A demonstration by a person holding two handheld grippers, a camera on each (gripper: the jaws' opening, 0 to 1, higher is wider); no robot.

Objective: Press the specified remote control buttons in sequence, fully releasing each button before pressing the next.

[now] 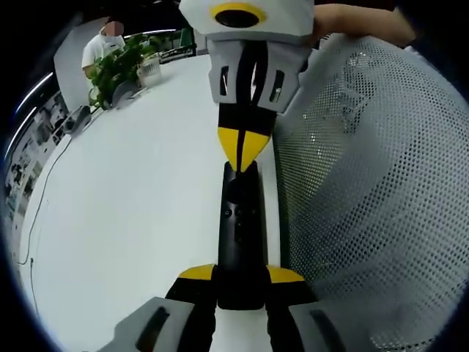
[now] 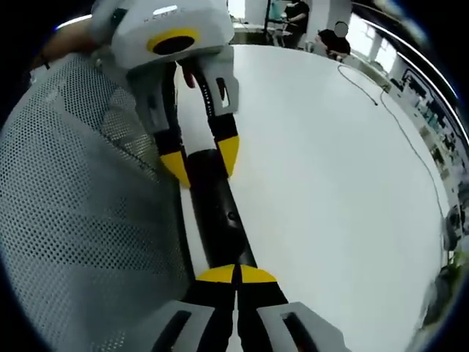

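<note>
A slim black remote control (image 1: pixel 240 220) is held just above the white table (image 1: pixel 132 220), close to its edge. In the left gripper view my left gripper (image 1: pixel 241 275) is shut on the near end of the remote, one yellow tip on each side. My right gripper (image 1: pixel 240 150) reaches in from the top, its tips pressed together and touching the remote's far end. In the right gripper view my right gripper (image 2: pixel 236 275) is shut, and its joined tips rest on the remote control (image 2: pixel 220 213). My left gripper (image 2: pixel 201 160) clamps the other end.
A grey mesh chair back (image 1: pixel 366 205) stands right beside the table edge, seen again as a mesh chair back (image 2: pixel 80 220). A potted plant (image 1: pixel 121 70) and a person (image 1: pixel 102 44) are at the far end. A thin cable (image 2: pixel 403 132) runs across the table.
</note>
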